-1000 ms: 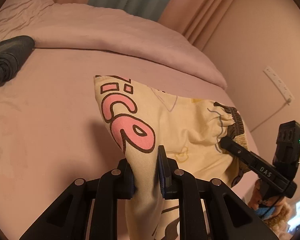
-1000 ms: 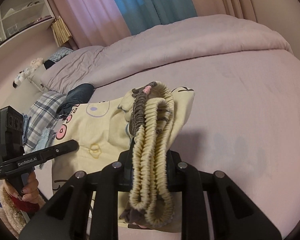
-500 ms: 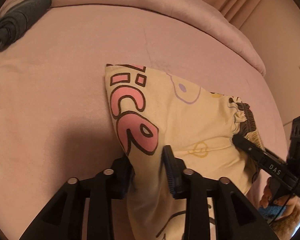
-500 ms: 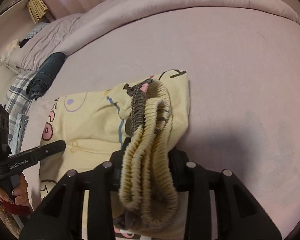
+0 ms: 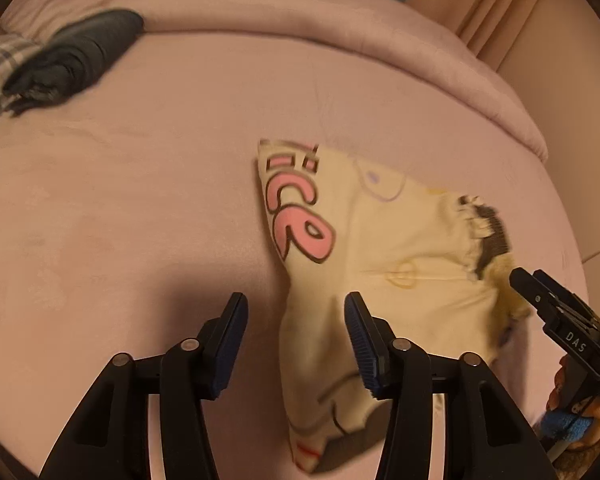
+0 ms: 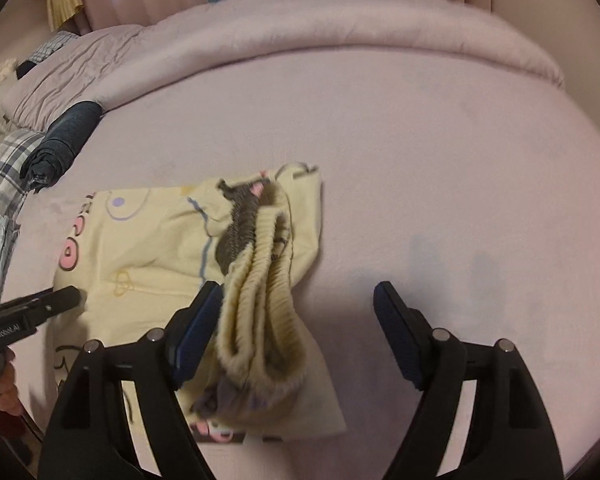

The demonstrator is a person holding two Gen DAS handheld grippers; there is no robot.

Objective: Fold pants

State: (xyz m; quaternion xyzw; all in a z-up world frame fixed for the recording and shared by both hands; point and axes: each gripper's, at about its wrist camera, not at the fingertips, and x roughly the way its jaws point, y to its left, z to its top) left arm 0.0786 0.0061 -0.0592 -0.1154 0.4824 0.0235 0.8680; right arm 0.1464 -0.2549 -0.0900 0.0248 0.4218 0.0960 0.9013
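Folded yellow pants [image 5: 384,236] with pink lettering lie on the pink bed sheet [image 5: 120,200]. My left gripper [image 5: 296,312] hangs low over their near left corner. Its jaws are opening; a ridge of cloth stands between them and brushes the right pad, unpinched. In the right wrist view the pants [image 6: 148,240] end in a bunched ribbed waistband [image 6: 260,272]. My right gripper [image 6: 298,292] is opening too, and the waistband leans against its left pad, clear of the right pad. The right gripper's finger [image 5: 540,296] shows at the pants' far right end.
A dark rolled garment [image 5: 76,52] [image 6: 64,140] lies at the left by a plaid cloth [image 6: 0,176]. A folded pink duvet [image 5: 300,40] [image 6: 340,28] runs across the back of the bed. Curtains hang behind it. A hand [image 6: 4,380] holds the left gripper's handle.
Both grippers have sunk toward the bed and tipped downward. Their jaws went from shut on the pants to wide apart, and the cloth has slumped onto the sheet.
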